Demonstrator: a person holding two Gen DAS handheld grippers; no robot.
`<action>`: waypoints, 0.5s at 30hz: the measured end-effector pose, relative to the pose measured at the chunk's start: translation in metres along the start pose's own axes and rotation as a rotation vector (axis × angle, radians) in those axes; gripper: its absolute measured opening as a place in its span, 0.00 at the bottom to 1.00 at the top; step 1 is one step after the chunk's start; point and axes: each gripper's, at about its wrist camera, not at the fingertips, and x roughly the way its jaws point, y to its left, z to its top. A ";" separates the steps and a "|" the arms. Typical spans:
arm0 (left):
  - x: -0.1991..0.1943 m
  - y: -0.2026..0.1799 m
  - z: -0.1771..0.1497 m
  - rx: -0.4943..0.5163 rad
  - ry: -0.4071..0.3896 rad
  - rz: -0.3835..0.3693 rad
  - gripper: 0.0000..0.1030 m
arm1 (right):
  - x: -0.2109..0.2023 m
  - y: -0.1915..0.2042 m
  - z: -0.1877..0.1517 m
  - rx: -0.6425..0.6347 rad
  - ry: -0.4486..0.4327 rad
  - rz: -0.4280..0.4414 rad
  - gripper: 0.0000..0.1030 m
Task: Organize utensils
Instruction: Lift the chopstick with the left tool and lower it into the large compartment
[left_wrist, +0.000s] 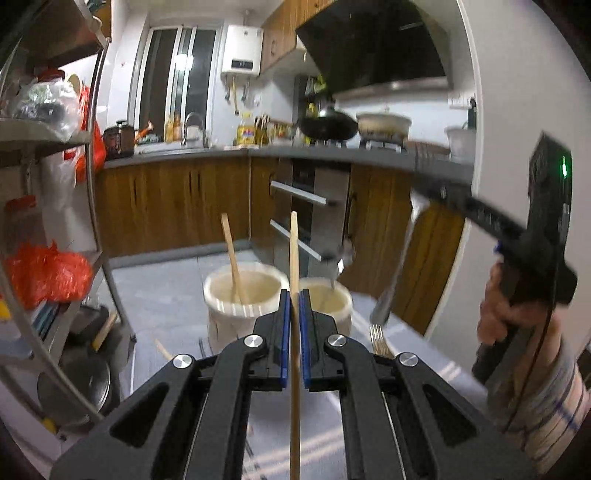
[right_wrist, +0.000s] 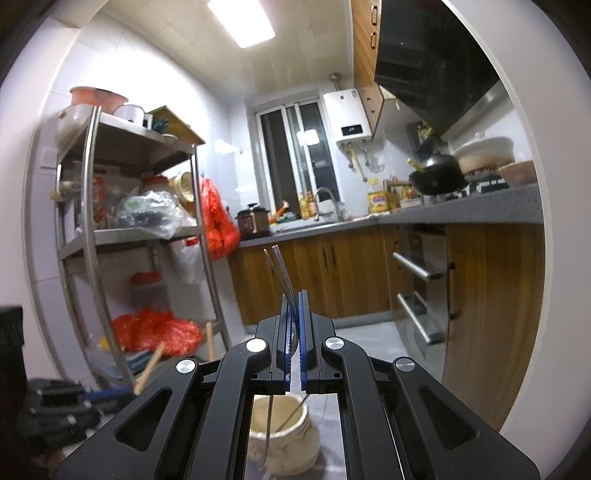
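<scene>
both tools loaded, sorting utensils into the two cream jars

nearest in the left wrist view, the left tool (left_wrist: 294, 306) is clamped on a wooden chopstick (left_wrist: 294, 258) that runs up through the pads toward 12 o'clock. just beyond its tip stand two cream jars on the table (left_wrist: 424, 343): the left jar (left_wrist: 243, 306) at 11 o'clock holds another wooden stick (left_wrist: 232, 258), the right jar (left_wrist: 328, 301) at 1 o'clock holds metal pieces. a fork (left_wrist: 378, 338) lies on the table at 2 o'clock. the right tool (right_wrist: 294, 332) grips thin metal chopsticks (right_wrist: 280, 273) above the same right jar. my read: the drop-off step is in hand; next, each tool needs to line up over its matching jar and release.
</scene>
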 end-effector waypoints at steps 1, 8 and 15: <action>0.004 0.002 0.008 -0.004 -0.017 -0.001 0.05 | 0.004 0.000 0.002 0.003 -0.007 -0.008 0.04; 0.041 0.024 0.056 -0.046 -0.154 0.026 0.05 | 0.023 0.003 0.000 -0.010 -0.049 -0.043 0.04; 0.078 0.043 0.068 -0.097 -0.276 0.118 0.05 | 0.043 0.004 -0.021 -0.028 -0.004 -0.063 0.04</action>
